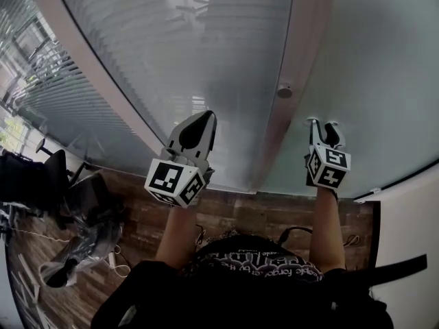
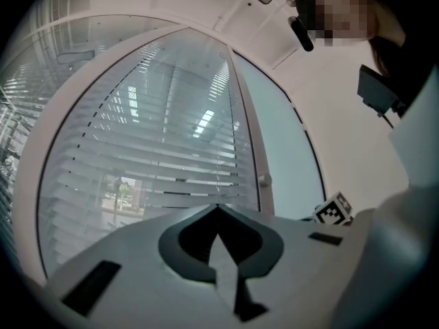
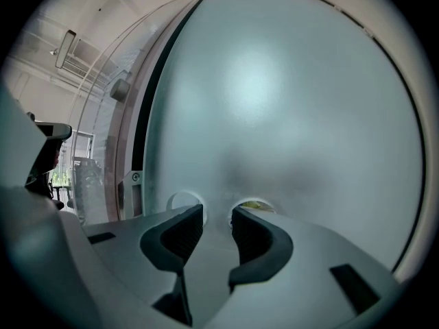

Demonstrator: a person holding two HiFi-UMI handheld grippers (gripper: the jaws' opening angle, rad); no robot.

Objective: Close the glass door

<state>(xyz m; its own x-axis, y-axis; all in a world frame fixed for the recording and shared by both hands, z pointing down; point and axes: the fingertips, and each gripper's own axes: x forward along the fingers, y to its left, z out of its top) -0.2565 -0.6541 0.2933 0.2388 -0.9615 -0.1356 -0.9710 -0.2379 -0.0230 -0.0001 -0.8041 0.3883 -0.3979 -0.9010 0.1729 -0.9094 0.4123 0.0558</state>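
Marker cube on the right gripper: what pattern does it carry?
The marker cube carries black-and-white square markers; clearest in the head view.

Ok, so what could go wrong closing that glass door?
The right gripper seems to have only its open tips against the smooth frosted glass door, so it might slide off. The left gripper, shut, sits close to the door frame. It could get bumped or pinched if the door swings fast.

I'm looking into an office: a glass wall (image 1: 171, 40) with slatted blinds behind it, a frosted glass door (image 1: 370, 81) beside that, a black office chair (image 1: 34, 180) on the wood-plank floor (image 1: 274, 214), and strip lighting (image 3: 67, 46) on the ceiling.
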